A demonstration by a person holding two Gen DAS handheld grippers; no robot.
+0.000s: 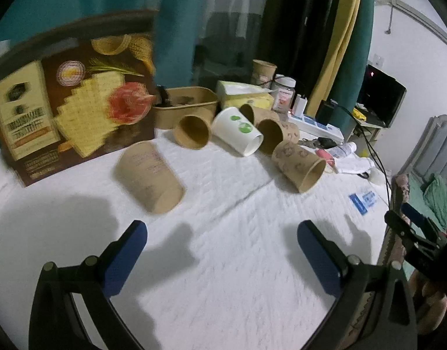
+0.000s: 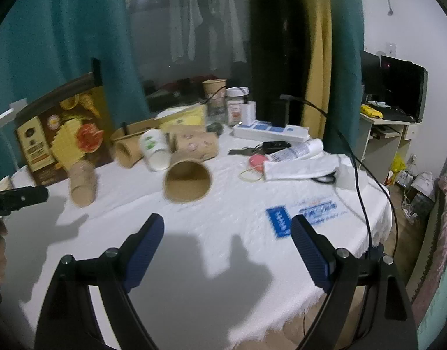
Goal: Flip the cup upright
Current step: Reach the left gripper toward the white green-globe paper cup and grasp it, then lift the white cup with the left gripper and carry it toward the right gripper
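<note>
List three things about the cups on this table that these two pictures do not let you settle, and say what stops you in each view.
1. Print on the nearest kraft cup: motion blur smears it in both wrist views.
2. Contents of the brown paper tray: left wrist view, its wall and the lying cups hide the inside.
3. The back cup standing by the jar: too small and dim in both views to read its print.

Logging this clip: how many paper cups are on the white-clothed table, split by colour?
Brown kraft paper cups: 6
White paper cup with green spots: 1
Total: 7
</note>
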